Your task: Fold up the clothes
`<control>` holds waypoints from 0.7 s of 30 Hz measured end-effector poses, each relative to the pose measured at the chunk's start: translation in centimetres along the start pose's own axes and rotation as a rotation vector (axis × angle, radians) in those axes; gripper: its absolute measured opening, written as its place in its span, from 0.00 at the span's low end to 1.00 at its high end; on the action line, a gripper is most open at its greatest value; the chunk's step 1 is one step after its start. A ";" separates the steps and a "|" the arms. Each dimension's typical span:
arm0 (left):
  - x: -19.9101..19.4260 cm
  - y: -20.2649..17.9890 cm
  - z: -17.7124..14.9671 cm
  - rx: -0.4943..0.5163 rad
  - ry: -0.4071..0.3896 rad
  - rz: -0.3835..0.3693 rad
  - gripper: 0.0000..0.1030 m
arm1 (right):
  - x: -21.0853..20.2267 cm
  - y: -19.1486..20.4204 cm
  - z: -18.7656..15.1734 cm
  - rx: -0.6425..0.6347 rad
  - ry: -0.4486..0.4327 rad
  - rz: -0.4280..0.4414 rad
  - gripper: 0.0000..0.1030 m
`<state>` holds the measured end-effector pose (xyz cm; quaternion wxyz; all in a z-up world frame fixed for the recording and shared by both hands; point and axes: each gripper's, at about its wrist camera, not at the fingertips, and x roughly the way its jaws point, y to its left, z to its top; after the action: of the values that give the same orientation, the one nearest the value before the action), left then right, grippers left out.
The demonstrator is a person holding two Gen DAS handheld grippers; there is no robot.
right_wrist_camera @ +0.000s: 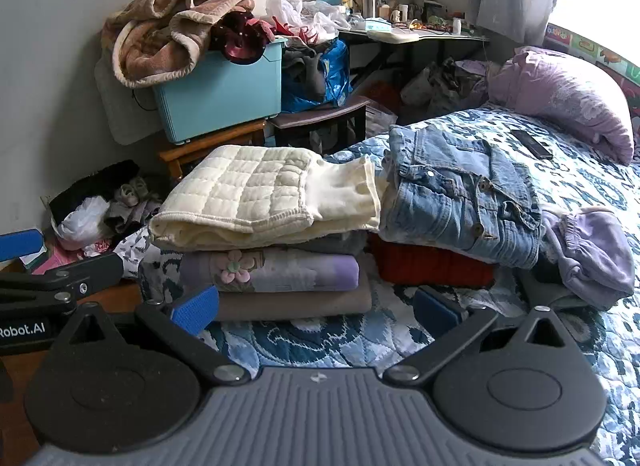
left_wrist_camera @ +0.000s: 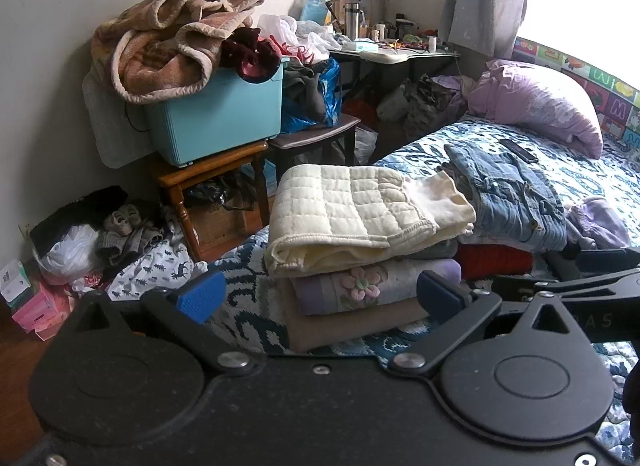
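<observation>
A stack of folded clothes sits on the blue patterned bed: a cream quilted garment point(left_wrist_camera: 356, 209) point(right_wrist_camera: 260, 193) on top, a lilac piece with a flower point(left_wrist_camera: 372, 282) point(right_wrist_camera: 280, 270) under it, a brown one at the bottom. Beside it a folded denim jacket point(left_wrist_camera: 512, 193) point(right_wrist_camera: 464, 193) lies on a red garment point(right_wrist_camera: 432, 266). A crumpled lilac garment point(right_wrist_camera: 592, 250) lies unfolded to the right. My left gripper point(left_wrist_camera: 320, 298) is open and empty just in front of the stack. My right gripper point(right_wrist_camera: 316, 310) is open and empty in front of both piles.
A lilac pillow point(right_wrist_camera: 568, 101) and a black phone point(right_wrist_camera: 532, 143) lie further up the bed. A teal bin point(left_wrist_camera: 216, 117) heaped with blankets stands on a wooden stool at the left. Clutter covers the floor point(left_wrist_camera: 100, 242) and a desk point(left_wrist_camera: 392, 53) at the back.
</observation>
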<state>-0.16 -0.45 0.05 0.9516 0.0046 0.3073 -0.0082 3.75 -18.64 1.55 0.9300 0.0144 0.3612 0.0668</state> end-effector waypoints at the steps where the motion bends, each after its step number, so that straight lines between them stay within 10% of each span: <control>1: 0.1 0.0 0.0 0.000 0.001 -0.001 1.00 | 0.1 0.0 0.0 0.000 0.000 0.000 1.00; 21: 5.5 3.1 -0.4 -0.073 0.015 -0.146 1.00 | 3.3 -2.0 0.2 0.136 -0.035 0.133 1.00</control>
<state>4.13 2.62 -3.52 0.9457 -0.0523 0.3139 -0.0663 6.49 -20.16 -0.65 0.9266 0.1026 0.3468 0.1033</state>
